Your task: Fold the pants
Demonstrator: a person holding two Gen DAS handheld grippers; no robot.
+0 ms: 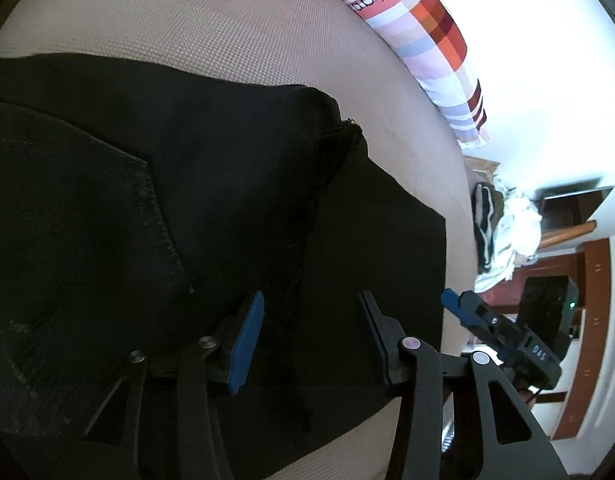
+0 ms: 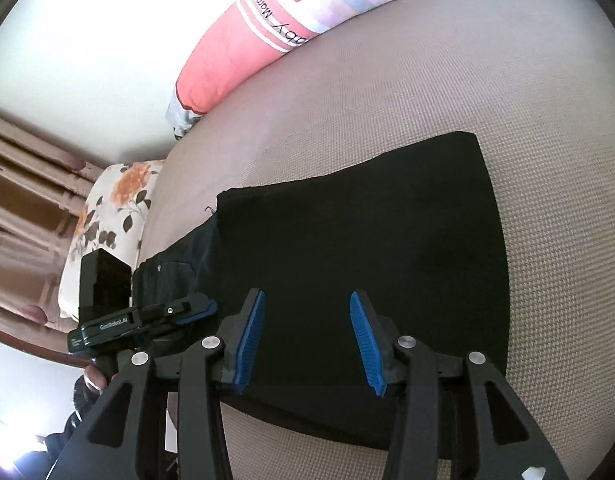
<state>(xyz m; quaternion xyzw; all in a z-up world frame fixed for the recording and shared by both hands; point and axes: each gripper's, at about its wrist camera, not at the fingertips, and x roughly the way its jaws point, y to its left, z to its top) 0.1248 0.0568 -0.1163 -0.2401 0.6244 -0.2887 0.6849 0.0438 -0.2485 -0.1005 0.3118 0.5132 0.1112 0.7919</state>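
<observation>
Black pants (image 1: 211, 208) lie folded on a beige woven bed surface (image 1: 187, 20); a back pocket seam shows at the left and a frayed hem corner in the middle. My left gripper (image 1: 311, 332) is open just above the cloth, holding nothing. In the right wrist view the pants (image 2: 367, 240) form a flat folded rectangle with the waistband and button at the left. My right gripper (image 2: 307, 336) is open over the pants' near edge, empty. Each gripper shows in the other's view: the right gripper (image 1: 503, 332) and the left gripper (image 2: 155, 320).
A long striped pink and checked pillow (image 2: 267, 32) lies along the far edge of the bed. A floral pillow (image 2: 111, 216) sits at the left. Clothes (image 1: 503, 232) and wooden furniture (image 1: 587, 320) stand beyond the bed's edge.
</observation>
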